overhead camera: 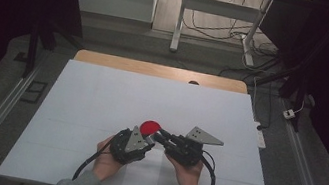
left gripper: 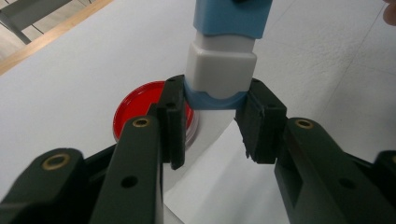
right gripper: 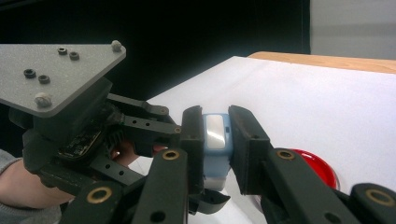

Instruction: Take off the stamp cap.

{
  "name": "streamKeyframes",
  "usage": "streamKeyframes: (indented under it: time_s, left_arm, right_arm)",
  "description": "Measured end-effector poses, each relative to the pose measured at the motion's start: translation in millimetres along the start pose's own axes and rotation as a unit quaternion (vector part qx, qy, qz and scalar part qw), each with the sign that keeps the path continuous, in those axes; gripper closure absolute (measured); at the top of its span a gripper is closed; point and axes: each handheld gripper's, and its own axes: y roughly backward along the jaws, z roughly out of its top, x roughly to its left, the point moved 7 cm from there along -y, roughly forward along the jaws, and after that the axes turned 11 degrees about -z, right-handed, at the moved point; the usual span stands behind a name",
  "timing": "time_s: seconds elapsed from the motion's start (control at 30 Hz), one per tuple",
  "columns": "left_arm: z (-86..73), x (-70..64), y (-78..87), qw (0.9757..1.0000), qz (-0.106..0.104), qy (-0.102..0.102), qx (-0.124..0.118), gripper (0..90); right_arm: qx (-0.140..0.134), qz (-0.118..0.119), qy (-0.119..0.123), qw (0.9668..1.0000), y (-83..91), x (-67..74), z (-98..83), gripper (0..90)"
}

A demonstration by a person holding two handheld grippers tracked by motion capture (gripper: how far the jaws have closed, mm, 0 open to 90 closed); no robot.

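A small blue-and-white block-shaped device (left gripper: 223, 60) is held between both grippers just above the table. My left gripper (left gripper: 212, 100) is shut on its blue lower end, a jaw pressing on each side. My right gripper (right gripper: 215, 126) is shut on the blue body of the device (right gripper: 215, 144), which has a pale window facing up. In the high view the left gripper (overhead camera: 148, 139) and right gripper (overhead camera: 159, 136) meet tip to tip near the table's front. A round red dish (overhead camera: 150, 127) lies on the table right behind them; the dish (left gripper: 135, 109) is partly hidden by my left jaw.
A white cover (overhead camera: 101, 97) spreads over the table, with a wooden edge (overhead camera: 156, 69) at the back. A loose white paper sheet (overhead camera: 143, 175) lies under the hands. The left gripper's grey plate (right gripper: 51, 79) is close at the right gripper view's left. A desk frame and cables stand beyond the table.
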Motion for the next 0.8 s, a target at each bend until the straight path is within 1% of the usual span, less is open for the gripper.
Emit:
streamKeyframes:
  time_s: [0.27,0.53,0.8]
  left_arm:
    - [-0.7,-0.5,-0.3,0.9998,0.012,-0.013,0.003,64.5]
    - [-2.3,-0.9,-1.4,0.9996,0.014,-0.021,0.011,64.9]
    - [-3.4,-1.3,-2.1,0.9995,0.016,-0.024,0.014,65.2]
  right_arm:
    - [0.000,-0.001,0.000,1.0000,-0.5,0.0,-0.8,75.3]
    - [0.004,-0.003,0.002,1.0000,-1.0,0.3,-2.0,75.3]
    - [0.005,-0.007,0.006,0.9999,-1.5,0.6,-2.8,75.3]
